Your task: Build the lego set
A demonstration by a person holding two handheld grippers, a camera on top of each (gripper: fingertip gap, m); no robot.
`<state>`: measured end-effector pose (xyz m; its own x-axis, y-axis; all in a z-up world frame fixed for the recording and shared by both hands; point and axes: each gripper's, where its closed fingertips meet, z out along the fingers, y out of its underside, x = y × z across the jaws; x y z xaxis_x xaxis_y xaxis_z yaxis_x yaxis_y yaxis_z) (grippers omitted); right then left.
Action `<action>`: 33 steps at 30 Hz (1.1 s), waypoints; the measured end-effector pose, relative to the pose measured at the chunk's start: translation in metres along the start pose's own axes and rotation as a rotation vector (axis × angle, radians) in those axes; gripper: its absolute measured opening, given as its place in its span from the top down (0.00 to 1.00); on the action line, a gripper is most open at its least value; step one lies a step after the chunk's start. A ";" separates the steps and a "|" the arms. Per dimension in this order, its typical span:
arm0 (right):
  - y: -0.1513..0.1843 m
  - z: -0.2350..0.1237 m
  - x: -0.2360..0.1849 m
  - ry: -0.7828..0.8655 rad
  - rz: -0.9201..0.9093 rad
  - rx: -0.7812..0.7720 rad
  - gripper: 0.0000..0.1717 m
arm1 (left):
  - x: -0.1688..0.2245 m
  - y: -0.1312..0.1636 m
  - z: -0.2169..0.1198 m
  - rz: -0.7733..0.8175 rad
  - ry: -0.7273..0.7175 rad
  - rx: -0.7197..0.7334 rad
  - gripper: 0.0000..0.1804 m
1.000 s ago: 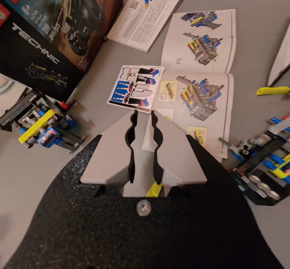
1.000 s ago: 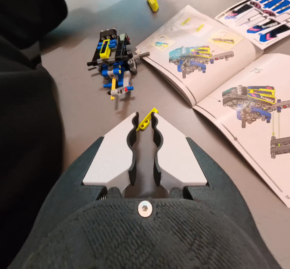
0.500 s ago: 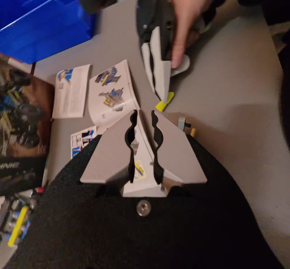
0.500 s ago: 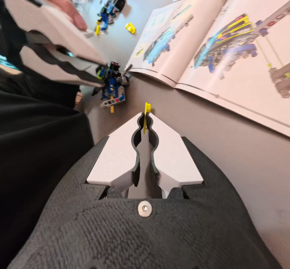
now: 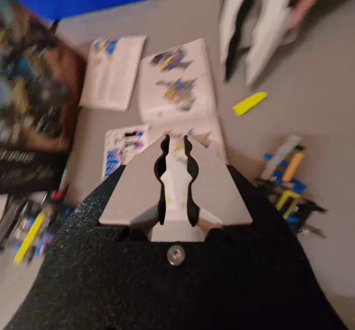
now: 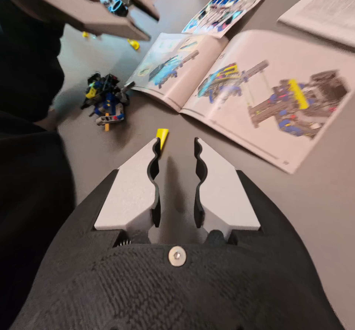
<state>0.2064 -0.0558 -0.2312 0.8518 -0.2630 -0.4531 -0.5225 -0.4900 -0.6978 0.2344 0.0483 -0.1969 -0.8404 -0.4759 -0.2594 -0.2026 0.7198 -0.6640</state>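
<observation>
Just beside the right hand-held gripper (image 6: 175,141), whose jaws stand apart and hold nothing, a yellow piece (image 6: 162,137) lies on the bench (image 6: 288,224), against the left fingertip (image 6: 156,144). Its long axis points away, along the fingers. The left hand-held gripper (image 5: 175,140), also apart and unladen, hovers farther off over the open booklet (image 5: 192,117).

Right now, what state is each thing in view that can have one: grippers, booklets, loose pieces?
Left gripper: open, holding nothing.
Right gripper: open, holding nothing.
Yellow piece: lying on the table beside the right gripper's left fingertip, not gripped.
Instruction booklet: open, flat.
Thin booklet: closed.
Partly built model: resting on the table.
</observation>
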 end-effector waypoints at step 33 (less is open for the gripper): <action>-0.114 0.107 0.070 -0.048 -0.020 -0.124 0.99 | -0.044 0.056 0.037 0.289 -0.238 -0.131 1.00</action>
<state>0.3212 0.0708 -0.2430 0.8575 -0.2142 -0.4678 -0.4944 -0.5945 -0.6341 0.2787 0.0907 -0.2488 -0.7351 -0.3368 -0.5883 -0.0496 0.8923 -0.4488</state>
